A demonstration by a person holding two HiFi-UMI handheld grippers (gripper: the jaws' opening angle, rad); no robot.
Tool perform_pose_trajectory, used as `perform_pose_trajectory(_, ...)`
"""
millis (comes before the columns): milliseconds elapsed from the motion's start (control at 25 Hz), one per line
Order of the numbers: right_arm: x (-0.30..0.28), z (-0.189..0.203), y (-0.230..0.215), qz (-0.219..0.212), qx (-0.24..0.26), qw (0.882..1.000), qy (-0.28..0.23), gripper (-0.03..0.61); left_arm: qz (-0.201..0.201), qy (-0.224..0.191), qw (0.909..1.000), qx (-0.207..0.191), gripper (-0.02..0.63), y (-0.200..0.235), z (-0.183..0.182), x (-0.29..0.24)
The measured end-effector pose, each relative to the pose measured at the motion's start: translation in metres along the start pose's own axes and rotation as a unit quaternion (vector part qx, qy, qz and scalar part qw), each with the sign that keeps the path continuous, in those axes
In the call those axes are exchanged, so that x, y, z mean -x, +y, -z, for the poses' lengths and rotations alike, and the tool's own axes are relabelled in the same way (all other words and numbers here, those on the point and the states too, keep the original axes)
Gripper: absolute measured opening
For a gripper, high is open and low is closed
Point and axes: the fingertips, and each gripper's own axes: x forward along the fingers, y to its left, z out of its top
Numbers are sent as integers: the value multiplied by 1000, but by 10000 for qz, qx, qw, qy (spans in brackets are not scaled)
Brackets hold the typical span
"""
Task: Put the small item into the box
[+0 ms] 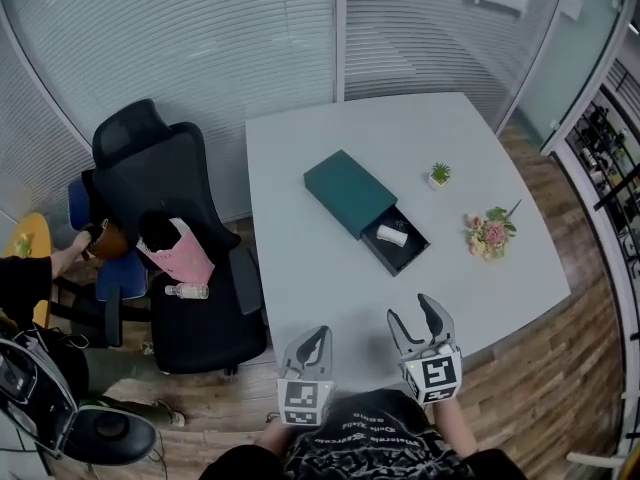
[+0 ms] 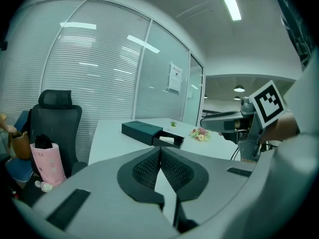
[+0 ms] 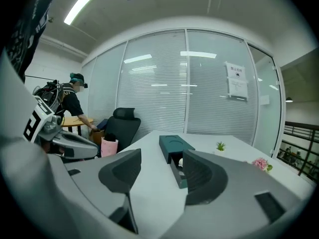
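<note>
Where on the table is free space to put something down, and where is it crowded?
The table is bare between the box and its left edge, along the whole near edge, and in the far strip behind the box. It is more crowded on the right, where the open drawer, the plant and the flowers sit near each other.
</note>
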Motion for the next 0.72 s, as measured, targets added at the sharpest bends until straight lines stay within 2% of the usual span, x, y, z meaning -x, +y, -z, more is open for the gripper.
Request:
perform_pose_trajectory(160, 18, 23, 14, 149, -181, 9996, 161, 268, 107, -9, 9999, -69, 18, -5, 1, 5)
perform_pose_trajectory(320, 30, 39, 26, 118, -243, 9992, 302, 268, 160, 4, 9998, -113, 18, -9, 5, 11)
perform_pose_trajectory(720, 44, 38, 32, 216, -235, 9990, 307, 268, 304, 14, 9993, -208, 18, -19, 9, 22)
